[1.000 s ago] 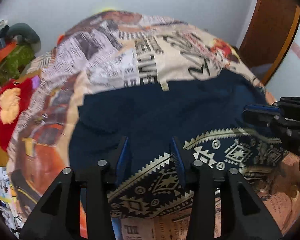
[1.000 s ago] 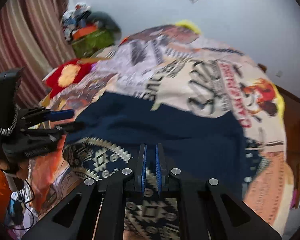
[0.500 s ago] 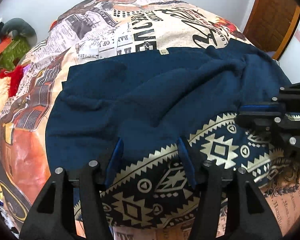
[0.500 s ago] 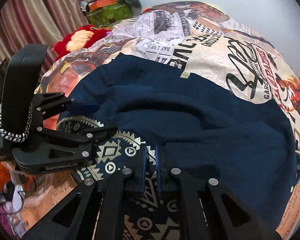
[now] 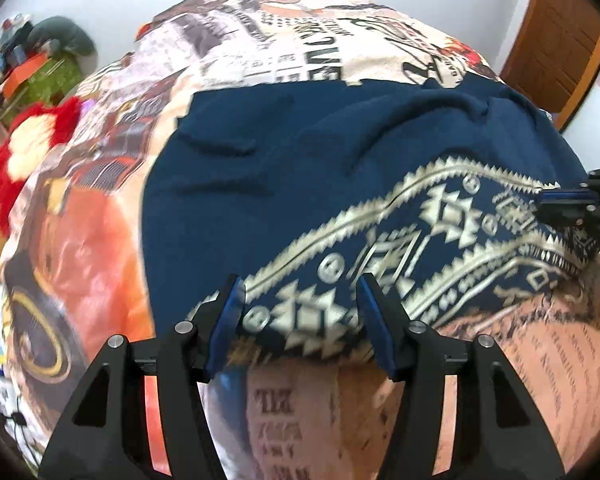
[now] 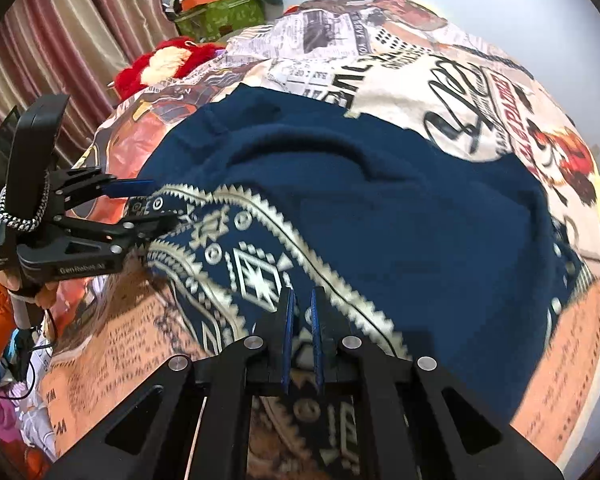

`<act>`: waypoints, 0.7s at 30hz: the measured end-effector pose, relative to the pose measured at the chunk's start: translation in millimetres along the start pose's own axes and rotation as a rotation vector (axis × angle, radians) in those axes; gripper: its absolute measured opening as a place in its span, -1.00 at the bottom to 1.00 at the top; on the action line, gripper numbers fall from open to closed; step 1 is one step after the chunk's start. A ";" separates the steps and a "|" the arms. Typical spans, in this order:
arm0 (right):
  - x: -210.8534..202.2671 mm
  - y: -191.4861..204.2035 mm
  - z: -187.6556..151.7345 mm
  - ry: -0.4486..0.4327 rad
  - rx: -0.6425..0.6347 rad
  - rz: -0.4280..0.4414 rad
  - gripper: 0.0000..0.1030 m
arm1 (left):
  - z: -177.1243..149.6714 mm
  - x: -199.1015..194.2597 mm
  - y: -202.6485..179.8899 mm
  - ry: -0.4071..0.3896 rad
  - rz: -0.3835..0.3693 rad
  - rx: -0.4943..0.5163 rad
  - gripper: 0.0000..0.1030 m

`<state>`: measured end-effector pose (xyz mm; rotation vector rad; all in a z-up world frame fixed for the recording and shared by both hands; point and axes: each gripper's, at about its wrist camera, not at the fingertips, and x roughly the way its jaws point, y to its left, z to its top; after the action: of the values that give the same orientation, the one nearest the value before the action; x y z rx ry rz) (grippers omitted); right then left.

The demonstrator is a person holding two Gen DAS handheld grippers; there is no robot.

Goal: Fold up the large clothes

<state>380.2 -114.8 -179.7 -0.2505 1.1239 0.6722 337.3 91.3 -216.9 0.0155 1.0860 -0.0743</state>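
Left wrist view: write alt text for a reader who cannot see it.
The left claw, open, straddles the near patterned hem of a navy garment spread on a printed bedspread. The right claw meets the same hem at the right edge. A red plush toy lies far left.

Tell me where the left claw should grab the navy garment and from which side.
Grip the garment's patterned hem at its near edge, probably from the near side, pointing down. That edge lies free on the bedspread, already between the left claw's open fingers.
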 end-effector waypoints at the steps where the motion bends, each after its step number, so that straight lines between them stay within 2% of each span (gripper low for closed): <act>1: -2.5 -1.0 -3.0 0.003 0.008 -0.003 -0.92 | -2.5 -1.8 2.4 0.002 0.003 -0.008 0.16; 9: -19.9 -5.2 -23.4 0.016 0.055 -0.058 -0.92 | -35.5 -21.1 31.1 0.025 0.059 -0.106 0.16; 13: -29.5 -8.3 -26.4 0.025 0.084 -0.083 -0.92 | -48.0 -33.2 53.8 0.017 0.030 -0.241 0.16; 15: -36.3 -6.0 -24.6 0.011 0.077 -0.106 -0.92 | -51.4 -38.1 64.1 0.006 -0.016 -0.330 0.16; 19: -54.4 7.0 -14.3 -0.072 0.042 -0.128 -0.92 | -59.5 -35.7 81.6 0.017 -0.218 -0.558 0.17; 21: -60.7 16.4 -6.6 -0.112 0.018 -0.136 -0.92 | -61.5 -29.1 85.2 0.024 -0.294 -0.636 0.17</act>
<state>349.3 -127.7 -126.1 -0.2687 0.9961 0.5483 275.2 180.9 -221.9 -0.7167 1.0905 0.0098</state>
